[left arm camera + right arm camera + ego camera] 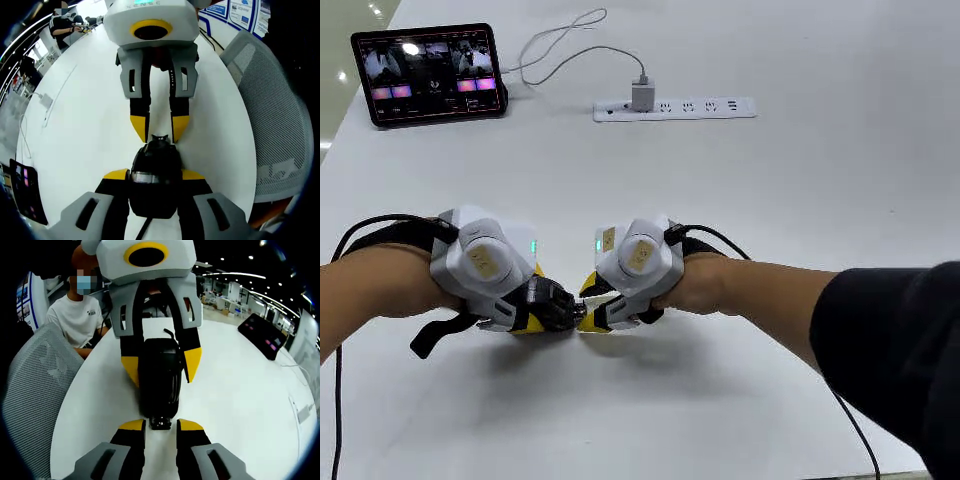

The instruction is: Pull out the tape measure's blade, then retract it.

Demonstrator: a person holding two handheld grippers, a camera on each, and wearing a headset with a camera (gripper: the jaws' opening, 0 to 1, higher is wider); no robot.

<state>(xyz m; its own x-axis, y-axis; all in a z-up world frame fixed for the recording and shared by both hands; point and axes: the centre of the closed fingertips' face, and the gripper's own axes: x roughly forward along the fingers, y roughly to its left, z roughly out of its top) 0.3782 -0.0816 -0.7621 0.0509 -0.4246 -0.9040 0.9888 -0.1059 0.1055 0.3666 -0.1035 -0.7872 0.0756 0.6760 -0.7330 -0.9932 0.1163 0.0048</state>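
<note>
On the table (770, 180), left hand-held gripper (154, 175) clamps tape measure (157, 159) (black).

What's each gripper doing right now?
Left gripper: shut on the tape measure.
Right gripper: fingers flank the blade tip; clamped or not cannot be told.

An open-plan office or lab: white bench (800, 200), tablet (428, 73) at its far left corner, power strip (700, 107), mesh chair (270, 110), ceiling light strips (250, 275), wall posters (240, 12).
</note>
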